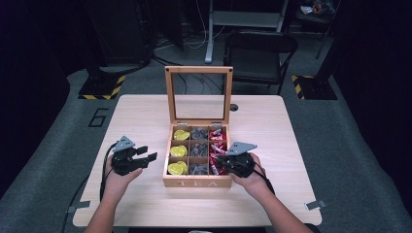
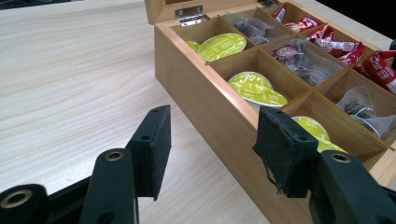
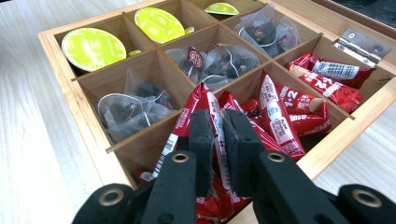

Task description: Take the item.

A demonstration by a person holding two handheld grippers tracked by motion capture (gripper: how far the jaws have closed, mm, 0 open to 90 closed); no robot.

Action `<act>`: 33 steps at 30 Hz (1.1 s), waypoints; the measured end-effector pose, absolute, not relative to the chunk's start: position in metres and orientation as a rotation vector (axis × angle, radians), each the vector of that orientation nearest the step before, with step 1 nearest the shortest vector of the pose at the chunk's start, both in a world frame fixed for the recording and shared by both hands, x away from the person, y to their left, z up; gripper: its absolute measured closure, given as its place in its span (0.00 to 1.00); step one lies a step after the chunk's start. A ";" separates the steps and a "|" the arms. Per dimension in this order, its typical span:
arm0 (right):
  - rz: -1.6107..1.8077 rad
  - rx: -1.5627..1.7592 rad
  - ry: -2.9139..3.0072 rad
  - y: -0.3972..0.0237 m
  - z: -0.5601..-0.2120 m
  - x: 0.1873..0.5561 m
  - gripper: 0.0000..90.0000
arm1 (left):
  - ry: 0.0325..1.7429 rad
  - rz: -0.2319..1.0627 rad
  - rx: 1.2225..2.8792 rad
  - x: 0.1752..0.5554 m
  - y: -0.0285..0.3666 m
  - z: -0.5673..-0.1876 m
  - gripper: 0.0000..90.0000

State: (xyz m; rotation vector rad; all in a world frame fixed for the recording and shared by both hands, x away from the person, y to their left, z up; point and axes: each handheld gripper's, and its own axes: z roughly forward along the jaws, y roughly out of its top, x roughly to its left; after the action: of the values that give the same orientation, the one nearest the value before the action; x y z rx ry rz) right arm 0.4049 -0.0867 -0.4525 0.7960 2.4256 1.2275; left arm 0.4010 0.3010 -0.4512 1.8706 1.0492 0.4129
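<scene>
My right gripper [image 3: 219, 135] pinching red packet [image 3: 215, 122] in near right compartment of tea box [image 1: 197, 183]. My left gripper [image 2: 212, 149] spread, idle, left of box. Step: grasp made. Next: lift straight up, clear dividers, avoid snagging neighbouring packets.
</scene>
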 end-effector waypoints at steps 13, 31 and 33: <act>1.274 0.817 2.411 -0.091 -0.444 0.410 0.92 | 1.049 0.413 1.870 0.401 0.301 -0.451 0.51; 1.319 0.843 2.347 -0.103 -0.426 0.415 0.92 | 1.050 0.419 1.867 0.401 0.301 -0.451 0.51; 1.321 0.839 2.337 -0.106 -0.424 0.415 0.92 | 1.049 0.415 1.872 0.401 0.301 -0.451 0.51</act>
State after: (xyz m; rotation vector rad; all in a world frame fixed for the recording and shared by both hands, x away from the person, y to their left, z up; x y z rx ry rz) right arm 0.4154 -0.1059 -0.4244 0.8390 2.3369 1.3209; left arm 0.4009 0.3013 -0.4508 1.8725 1.0491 0.4151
